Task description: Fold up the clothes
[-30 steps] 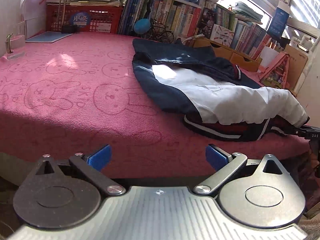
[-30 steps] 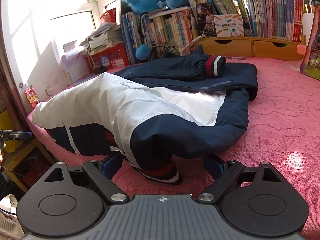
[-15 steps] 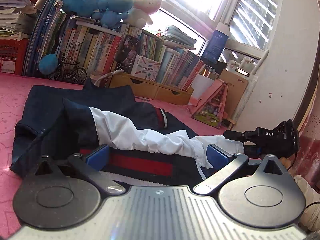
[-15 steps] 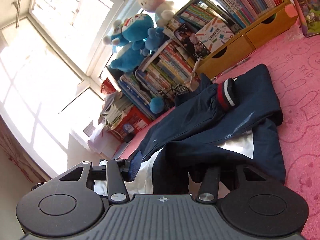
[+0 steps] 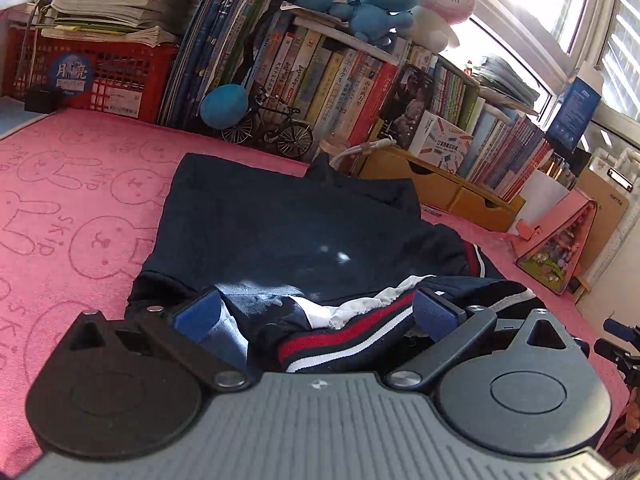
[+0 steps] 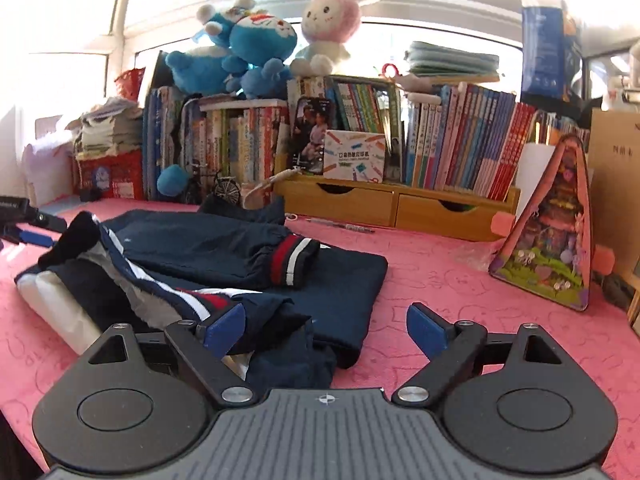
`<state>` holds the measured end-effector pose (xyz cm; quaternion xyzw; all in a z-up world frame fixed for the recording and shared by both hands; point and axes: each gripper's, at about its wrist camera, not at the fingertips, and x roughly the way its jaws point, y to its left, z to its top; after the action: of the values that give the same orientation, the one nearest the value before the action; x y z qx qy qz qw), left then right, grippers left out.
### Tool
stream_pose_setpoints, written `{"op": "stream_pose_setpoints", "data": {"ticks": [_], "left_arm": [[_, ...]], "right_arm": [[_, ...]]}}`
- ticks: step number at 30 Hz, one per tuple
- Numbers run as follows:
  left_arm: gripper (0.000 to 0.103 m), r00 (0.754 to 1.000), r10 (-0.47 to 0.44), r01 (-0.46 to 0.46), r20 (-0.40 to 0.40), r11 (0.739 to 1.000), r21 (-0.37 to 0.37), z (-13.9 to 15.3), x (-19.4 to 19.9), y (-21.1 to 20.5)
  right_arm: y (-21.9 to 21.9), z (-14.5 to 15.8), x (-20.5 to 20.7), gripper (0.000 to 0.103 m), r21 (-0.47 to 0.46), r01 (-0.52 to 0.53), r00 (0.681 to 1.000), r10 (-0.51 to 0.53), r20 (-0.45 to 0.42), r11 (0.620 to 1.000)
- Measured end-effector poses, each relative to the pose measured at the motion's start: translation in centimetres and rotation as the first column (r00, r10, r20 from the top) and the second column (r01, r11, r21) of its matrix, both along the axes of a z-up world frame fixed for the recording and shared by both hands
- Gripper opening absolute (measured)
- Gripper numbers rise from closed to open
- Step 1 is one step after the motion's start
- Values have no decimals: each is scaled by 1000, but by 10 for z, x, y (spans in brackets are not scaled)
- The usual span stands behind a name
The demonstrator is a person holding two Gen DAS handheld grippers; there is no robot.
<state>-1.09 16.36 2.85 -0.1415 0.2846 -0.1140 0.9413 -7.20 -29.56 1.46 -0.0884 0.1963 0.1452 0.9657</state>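
Navy blue and white, the nylon track jacket (image 5: 288, 232) lies partly folded on the pink towelling worktop (image 5: 72, 208) stamped with rabbit faces, its body flat and one sleeve laid across it, the red-and-white striped cuff (image 6: 294, 262) resting on top. The bunched hem, with its red and white bands, sits heaped at the near edge.

The left gripper (image 5: 316, 316) hangs low over that hem with its jaws wide; the striped band and a fold of white lining lie between the blue pads (image 5: 198, 314), but they do not press on the cloth. The right gripper (image 6: 326, 328) has its jaws wide too, having just been opening, and nothing is clamped: its left pad sits just against a crumpled navy fold while its right pad stands over bare pink cloth.

Behind the jacket runs a row of upright books (image 6: 460, 140) on a wooden drawer unit (image 6: 396, 206), with blue and pink plush toys (image 6: 256, 52) on top, a small model bicycle (image 5: 268, 130) and a red plastic crate (image 5: 92, 76) stacked with papers.
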Motion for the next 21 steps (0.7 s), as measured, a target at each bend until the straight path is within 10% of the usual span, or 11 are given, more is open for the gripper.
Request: {"op": "stream_pose_setpoints", "data": {"ticks": [3, 7, 11, 13, 16, 19, 21], "left_arm": [[103, 995, -91, 82, 35, 972, 218, 8, -13, -15], [103, 971, -235, 178, 40, 826, 534, 2, -37, -46], [103, 940, -338, 200, 48, 660, 725, -13, -48, -75], [103, 949, -305, 137, 83, 632, 762, -12, -34, -82], [103, 983, -83, -56, 164, 716, 696, 8, 8, -67], [103, 976, 165, -215, 145, 850, 480, 30, 42, -25], [103, 971, 193, -234, 140, 875, 424, 33, 45, -10]], "right_arm": [[25, -9, -15, 91, -226, -99, 993, 111, 40, 969], [71, -29, -13, 89, -514, -108, 986, 159, 57, 851], [96, -23, 15, 89, -546, -124, 982, 180, 51, 829], [98, -4, 47, 89, -507, -35, 990, 101, 103, 861], [76, 21, 93, 90, -212, 189, 982, -181, 53, 959], [24, 35, 109, 90, 107, 260, 965, -253, -75, 960], [7, 35, 104, 95, 148, 255, 966, -246, -76, 956]]}}
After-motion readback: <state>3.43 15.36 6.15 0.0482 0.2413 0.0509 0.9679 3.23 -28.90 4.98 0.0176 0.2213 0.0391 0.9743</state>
